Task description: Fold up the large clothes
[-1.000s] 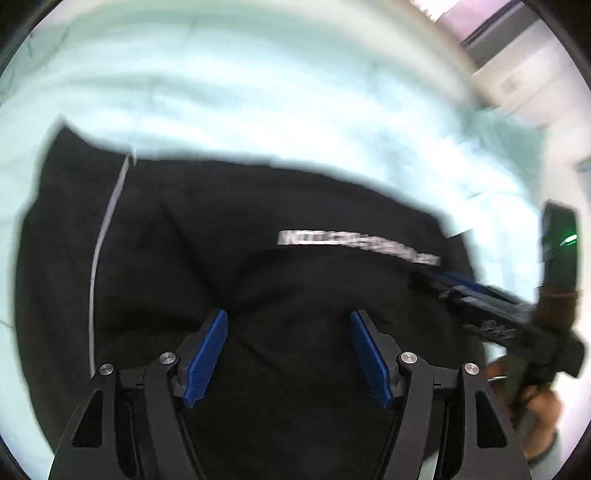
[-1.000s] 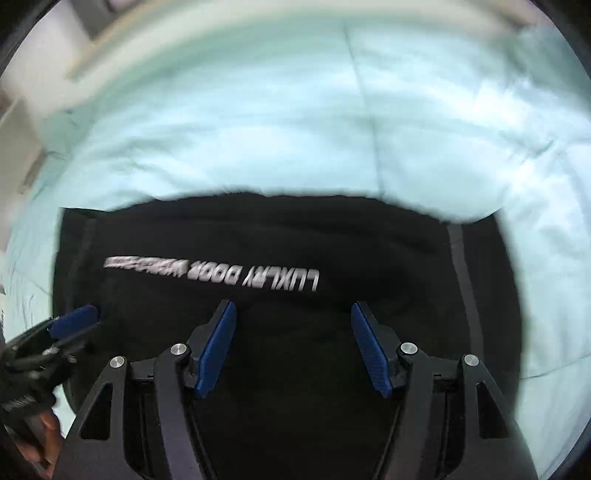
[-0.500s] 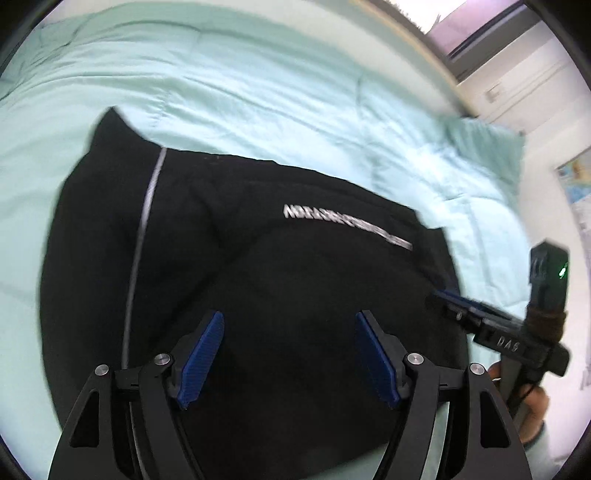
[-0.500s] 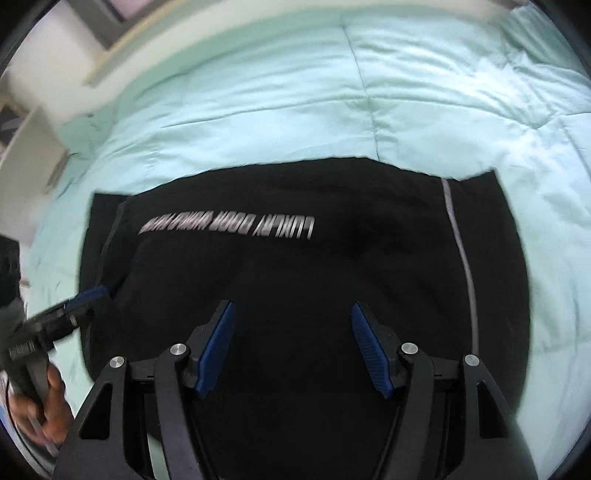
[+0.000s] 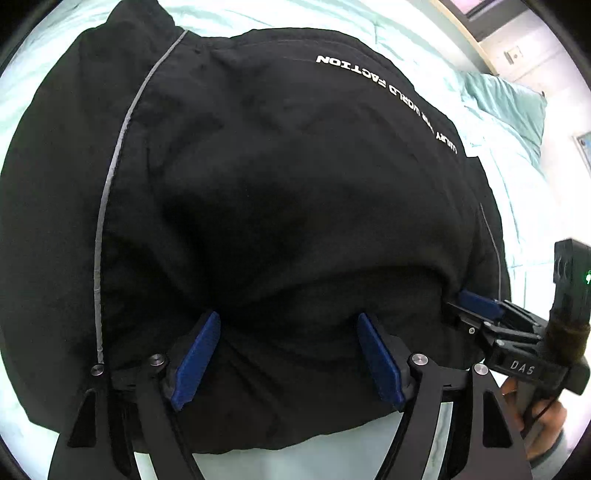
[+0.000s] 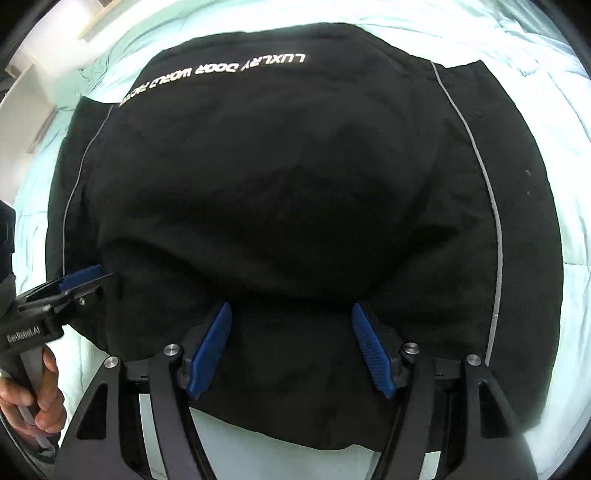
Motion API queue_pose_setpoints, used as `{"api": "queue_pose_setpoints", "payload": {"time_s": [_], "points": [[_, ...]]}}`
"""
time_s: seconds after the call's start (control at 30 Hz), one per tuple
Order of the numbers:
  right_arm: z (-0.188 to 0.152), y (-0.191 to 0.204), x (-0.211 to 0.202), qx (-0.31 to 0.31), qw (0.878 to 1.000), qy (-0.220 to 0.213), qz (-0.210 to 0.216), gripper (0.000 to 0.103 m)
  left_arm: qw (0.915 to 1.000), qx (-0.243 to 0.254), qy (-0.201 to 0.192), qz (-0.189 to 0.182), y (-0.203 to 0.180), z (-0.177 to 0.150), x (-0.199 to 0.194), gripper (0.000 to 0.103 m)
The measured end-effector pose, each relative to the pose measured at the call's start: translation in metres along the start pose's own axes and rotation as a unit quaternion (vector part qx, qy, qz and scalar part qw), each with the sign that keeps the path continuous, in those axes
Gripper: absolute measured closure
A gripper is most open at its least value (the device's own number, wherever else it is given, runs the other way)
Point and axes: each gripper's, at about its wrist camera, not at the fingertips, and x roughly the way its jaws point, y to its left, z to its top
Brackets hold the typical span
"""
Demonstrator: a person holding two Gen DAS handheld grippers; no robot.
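Note:
A large black garment (image 5: 280,177) with white lettering and grey piping lies spread on a mint-green bed; it fills the right wrist view too (image 6: 295,177). My left gripper (image 5: 288,356) is open, its blue pads low over the garment's near part, nothing between them. My right gripper (image 6: 291,349) is open the same way, just over the near fold. Each gripper shows in the other's view: the right one (image 5: 480,310) at the garment's right edge, the left one (image 6: 79,277) at its left edge.
The mint-green quilt (image 6: 480,33) surrounds the garment on all sides. A pillow (image 5: 506,103) lies at the far right. A pale wall and a window frame (image 5: 517,37) are beyond the bed. A strip of quilt (image 5: 295,461) shows at the near edge.
Both grippers have dropped down and closer to the garment, which now fills each view. Both stayed open throughout.

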Motion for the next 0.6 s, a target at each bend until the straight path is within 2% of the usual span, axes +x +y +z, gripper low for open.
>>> {"api": "queue_pose_setpoints", "payload": {"time_s": [0.17, 0.23, 0.4, 0.5, 0.6], "points": [[-0.011, -0.017, -0.035, 0.026, 0.999, -0.024, 0.024, 0.033, 0.9996, -0.008, 0.004, -0.025, 0.003, -0.003, -0.026, 0.025], [-0.015, -0.036, -0.052, 0.043, 0.998, -0.047, 0.023, 0.033, 0.9994, -0.014, -0.011, -0.029, 0.009, -0.005, -0.044, 0.025], [-0.006, -0.090, -0.088, 0.084, 0.992, -0.095, -0.009, 0.030, 0.9968, -0.039, -0.070, -0.002, 0.033, 0.009, -0.085, 0.025], [0.000, -0.123, -0.098, 0.113, 0.988, -0.100, -0.021, 0.028, 0.9929, -0.073, -0.094, 0.001, 0.058, 0.024, -0.100, 0.025], [0.006, -0.143, -0.097, 0.122, 0.987, -0.099, -0.025, 0.026, 0.9900, -0.098, -0.101, 0.010, 0.079, 0.040, -0.101, 0.025]]}}
